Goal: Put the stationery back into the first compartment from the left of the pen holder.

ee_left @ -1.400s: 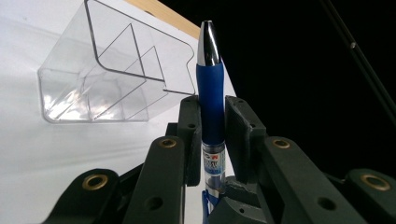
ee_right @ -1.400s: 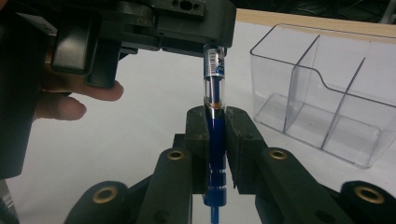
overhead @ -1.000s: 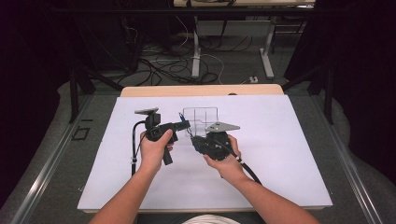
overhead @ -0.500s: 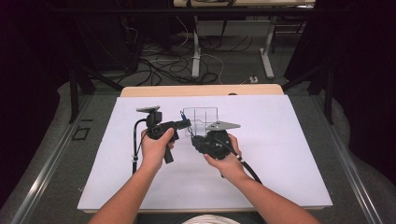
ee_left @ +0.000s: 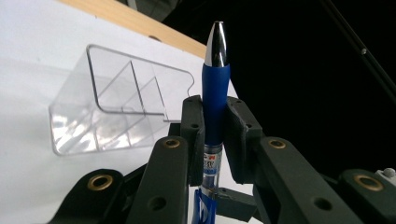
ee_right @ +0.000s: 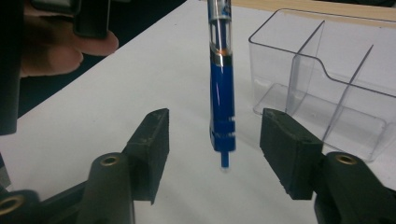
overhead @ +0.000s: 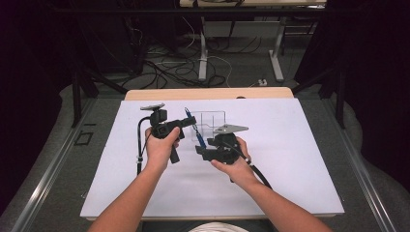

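Pen (overhead: 195,130) between tools, organizer (overhead: 211,124) just behind.

The left gripper (ee_left: 215,126) clamps a blue pen (ee_left: 215,100) between its jaws, silver tip pointing up. Beyond it, a clear divided organizer (ee_left: 112,109) stands on the white table surface (ee_left: 28,60).

On the blue plastic pen with the clear barrel (ee_left: 214,116) you can see small red and dark print, too blurred to read.
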Motion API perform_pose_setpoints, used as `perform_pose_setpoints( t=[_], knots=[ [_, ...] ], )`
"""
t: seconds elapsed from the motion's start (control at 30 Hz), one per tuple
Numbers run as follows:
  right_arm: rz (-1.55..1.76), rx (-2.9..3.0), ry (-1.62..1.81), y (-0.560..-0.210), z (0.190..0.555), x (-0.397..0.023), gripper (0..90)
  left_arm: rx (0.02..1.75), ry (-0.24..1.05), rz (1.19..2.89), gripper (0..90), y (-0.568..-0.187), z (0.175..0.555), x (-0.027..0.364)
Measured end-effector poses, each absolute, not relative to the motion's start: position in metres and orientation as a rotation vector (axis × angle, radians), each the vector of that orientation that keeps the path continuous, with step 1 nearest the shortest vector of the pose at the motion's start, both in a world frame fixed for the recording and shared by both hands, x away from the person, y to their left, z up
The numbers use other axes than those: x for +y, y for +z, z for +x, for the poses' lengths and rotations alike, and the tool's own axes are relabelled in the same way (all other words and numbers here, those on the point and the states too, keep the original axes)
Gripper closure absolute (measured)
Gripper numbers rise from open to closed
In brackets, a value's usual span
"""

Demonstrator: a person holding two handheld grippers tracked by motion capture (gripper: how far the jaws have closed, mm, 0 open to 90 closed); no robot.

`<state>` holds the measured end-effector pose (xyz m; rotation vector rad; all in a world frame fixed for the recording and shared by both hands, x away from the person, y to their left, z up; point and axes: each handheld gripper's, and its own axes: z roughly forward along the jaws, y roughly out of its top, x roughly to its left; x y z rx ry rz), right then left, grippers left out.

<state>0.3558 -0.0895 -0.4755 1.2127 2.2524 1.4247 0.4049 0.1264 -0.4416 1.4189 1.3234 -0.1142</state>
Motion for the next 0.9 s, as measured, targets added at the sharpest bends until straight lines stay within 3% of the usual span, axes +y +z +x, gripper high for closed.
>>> perform_pose_setpoints(
  t=[0.33,0.9],
  knots=[
    [1.201,2.245,1.383,-0.474,0.356,-0.099,24.7,1.252,0.059,1.405,79.2,-0.429,0.410,0.127],
    [1.221,2.214,1.286,-0.477,0.357,-0.119,10.7,1.158,0.316,1.394,79.2,-0.420,0.421,0.121]
  ],
)
